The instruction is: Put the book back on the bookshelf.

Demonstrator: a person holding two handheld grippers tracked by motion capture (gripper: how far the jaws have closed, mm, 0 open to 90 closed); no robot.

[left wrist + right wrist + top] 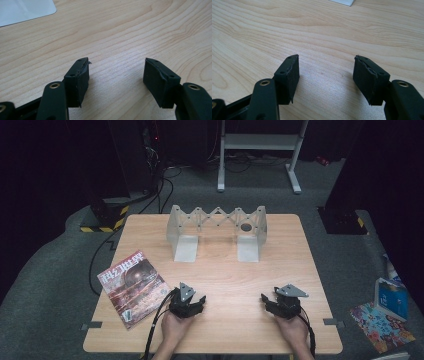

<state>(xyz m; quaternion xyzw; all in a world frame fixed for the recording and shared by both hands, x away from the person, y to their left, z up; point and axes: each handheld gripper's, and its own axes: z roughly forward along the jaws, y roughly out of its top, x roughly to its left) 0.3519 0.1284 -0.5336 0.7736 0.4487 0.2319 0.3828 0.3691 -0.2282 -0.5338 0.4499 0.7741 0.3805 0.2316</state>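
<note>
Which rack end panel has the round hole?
The right end panel of the rack: a dark round hole sits beside it at that end; the left panel has none.

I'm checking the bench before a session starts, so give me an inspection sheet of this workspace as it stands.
Surface: light wooden table, bare between the grippers.
Job's things: magazine lying flat near the table's left edge, beside the left gripper; grey metal expanding rack standing at the far side.
Clutter: nothing seen on the table.
Grippers: left gripper and right gripper both open, nothing between the jaws, low over the near edge.
Cables: one black cable trails from the left gripper; more run over the floor behind.
Surroundings: grey carpet, a white stand behind, a blue box on the floor at right.
</note>
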